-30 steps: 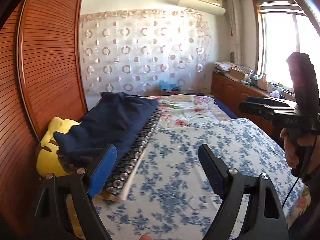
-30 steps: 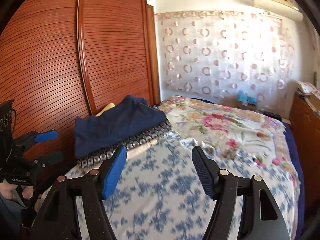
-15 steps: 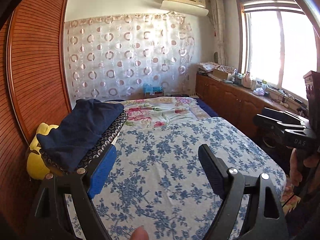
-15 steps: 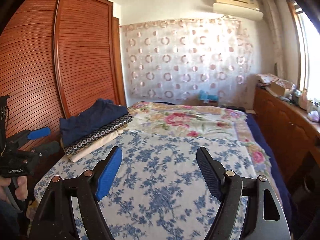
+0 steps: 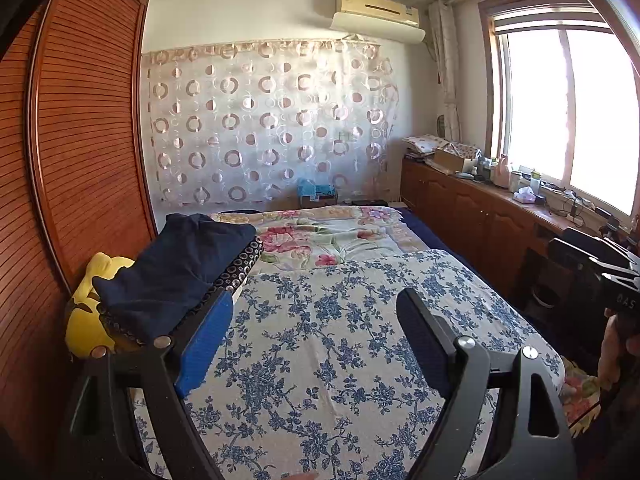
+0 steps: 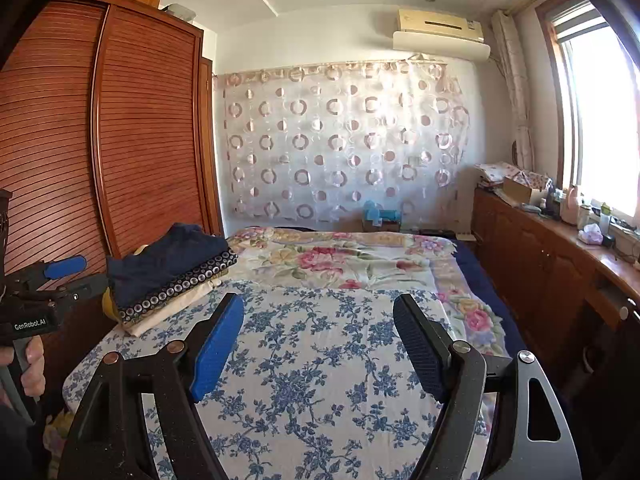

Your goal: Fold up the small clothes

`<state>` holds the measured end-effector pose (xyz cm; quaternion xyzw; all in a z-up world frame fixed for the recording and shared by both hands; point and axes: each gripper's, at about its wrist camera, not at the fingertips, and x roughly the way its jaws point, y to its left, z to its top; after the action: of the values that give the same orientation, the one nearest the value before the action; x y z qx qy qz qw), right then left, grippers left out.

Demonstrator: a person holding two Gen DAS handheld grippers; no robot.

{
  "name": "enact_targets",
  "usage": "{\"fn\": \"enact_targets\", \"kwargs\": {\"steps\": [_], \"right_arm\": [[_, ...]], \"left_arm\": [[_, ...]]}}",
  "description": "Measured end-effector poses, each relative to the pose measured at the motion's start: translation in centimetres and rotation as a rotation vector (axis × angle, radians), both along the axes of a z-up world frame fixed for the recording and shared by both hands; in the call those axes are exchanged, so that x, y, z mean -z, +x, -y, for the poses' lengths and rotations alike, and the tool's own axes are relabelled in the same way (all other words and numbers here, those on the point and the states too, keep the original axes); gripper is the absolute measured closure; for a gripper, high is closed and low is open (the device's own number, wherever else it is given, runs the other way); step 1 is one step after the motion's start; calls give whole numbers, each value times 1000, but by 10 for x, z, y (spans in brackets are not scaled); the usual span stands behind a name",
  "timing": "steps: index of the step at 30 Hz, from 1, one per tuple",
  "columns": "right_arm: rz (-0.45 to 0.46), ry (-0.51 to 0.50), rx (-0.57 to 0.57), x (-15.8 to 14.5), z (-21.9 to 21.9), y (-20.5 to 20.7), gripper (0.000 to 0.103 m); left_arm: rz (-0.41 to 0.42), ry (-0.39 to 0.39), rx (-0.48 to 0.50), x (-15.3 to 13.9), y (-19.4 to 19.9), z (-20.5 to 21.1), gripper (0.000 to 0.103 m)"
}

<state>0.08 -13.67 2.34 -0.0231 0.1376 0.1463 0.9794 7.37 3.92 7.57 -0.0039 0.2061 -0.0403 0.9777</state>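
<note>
Bedroom, one bed (image 5: 320, 320) under a blue-flowered sheet. Left gripper (image 5: 316, 330) and right gripper (image 6: 318, 336): jaws spread wide, nothing held, both poised above bare sheet, judged free for a next garment. Folded clothes (image 5: 176, 272) are stacked at the bed's left edge, likely kept clear of the working area, against a yellow cushion (image 5: 86, 320). Wardrobe (image 6: 120, 140) and side cabinets (image 6: 540, 260) are noted; no obstruction is seen.

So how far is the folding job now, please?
Done, it seems: a stack of folded clothes lies at the bed's left edge, dark blue piece on top. In hand: nothing; the left tool and right tool are open and empty. Left: no unfolded garment shows on the blue floral sheet.
</note>
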Motion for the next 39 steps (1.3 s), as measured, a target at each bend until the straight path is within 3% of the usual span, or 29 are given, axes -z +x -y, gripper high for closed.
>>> {"fn": "enact_targets", "kwargs": {"steps": [39], "right_arm": [[-11, 22, 5, 15, 17, 20, 24]], "left_arm": [[10, 2, -20, 1, -2, -2, 19]]}}
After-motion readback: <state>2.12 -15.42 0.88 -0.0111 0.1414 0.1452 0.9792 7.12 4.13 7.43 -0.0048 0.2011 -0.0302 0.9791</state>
